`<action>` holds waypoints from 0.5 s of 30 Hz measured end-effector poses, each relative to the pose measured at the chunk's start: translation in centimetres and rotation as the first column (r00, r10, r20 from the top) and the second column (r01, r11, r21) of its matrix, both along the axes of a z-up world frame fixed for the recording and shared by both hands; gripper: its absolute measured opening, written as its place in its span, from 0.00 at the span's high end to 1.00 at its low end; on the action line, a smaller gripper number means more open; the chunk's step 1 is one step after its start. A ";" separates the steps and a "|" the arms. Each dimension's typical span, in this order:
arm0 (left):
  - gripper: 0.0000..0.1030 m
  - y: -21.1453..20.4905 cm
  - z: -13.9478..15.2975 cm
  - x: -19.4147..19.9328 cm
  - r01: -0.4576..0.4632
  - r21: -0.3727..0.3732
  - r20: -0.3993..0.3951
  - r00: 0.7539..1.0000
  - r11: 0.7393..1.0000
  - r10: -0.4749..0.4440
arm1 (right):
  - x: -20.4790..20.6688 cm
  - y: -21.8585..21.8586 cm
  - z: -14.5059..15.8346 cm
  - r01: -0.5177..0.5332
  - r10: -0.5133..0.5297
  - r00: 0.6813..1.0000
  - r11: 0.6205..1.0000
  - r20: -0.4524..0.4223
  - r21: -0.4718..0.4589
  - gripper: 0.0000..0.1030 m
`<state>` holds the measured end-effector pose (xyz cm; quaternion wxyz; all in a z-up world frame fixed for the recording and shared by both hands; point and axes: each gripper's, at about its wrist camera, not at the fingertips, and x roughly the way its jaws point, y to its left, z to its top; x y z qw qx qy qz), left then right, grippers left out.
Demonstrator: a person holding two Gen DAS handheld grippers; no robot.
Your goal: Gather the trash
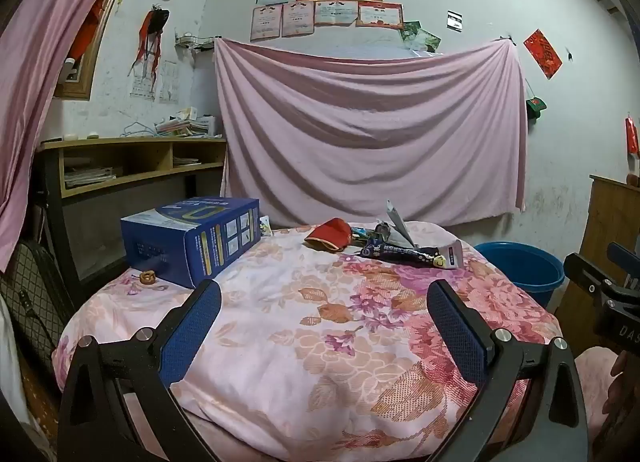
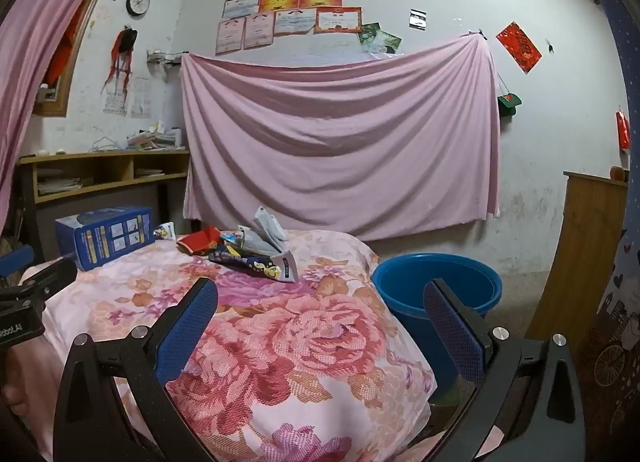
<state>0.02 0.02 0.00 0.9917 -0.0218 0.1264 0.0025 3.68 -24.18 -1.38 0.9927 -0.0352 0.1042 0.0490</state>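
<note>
A heap of trash lies at the far end of the floral-covered table [image 1: 280,342]: a dark snack wrapper [image 1: 412,254] [image 2: 256,264], a crumpled silver packet [image 1: 394,227] [image 2: 266,236] and a red wrapper [image 1: 330,234] [image 2: 200,242]. A blue bucket [image 1: 520,268] [image 2: 440,282] stands on the floor to the right of the table. My left gripper [image 1: 324,294] is open above the near cloth, well short of the heap. My right gripper [image 2: 320,294] is open over the table's right corner, its right finger in front of the bucket. Nothing sits between either pair of fingers.
A blue cardboard box [image 1: 192,238] [image 2: 106,236] rests at the table's far left, with a small brown ring-shaped thing [image 1: 147,277] beside it. A pink sheet [image 1: 368,129] hangs on the wall behind. Wooden shelves [image 1: 132,161] stand left, a wooden cabinet [image 2: 588,254] right.
</note>
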 end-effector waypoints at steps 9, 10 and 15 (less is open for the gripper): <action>0.02 0.0 0.0 0.0 -0.003 -0.001 0.004 1.000 1.000 0.003 | 0.0 0.1 0.0 -0.002 0.002 1.000 1.000 0.003 0.002 0.00; 0.02 0.0 0.0 0.0 -0.003 -0.002 0.004 1.000 1.000 0.003 | 0.0 0.1 0.0 -0.003 0.003 1.000 1.000 0.003 0.002 0.00; 0.02 0.1 0.0 0.1 -0.004 0.000 0.005 1.000 1.000 0.004 | -0.1 0.1 -0.1 0.001 -0.001 1.000 1.000 0.001 0.002 0.00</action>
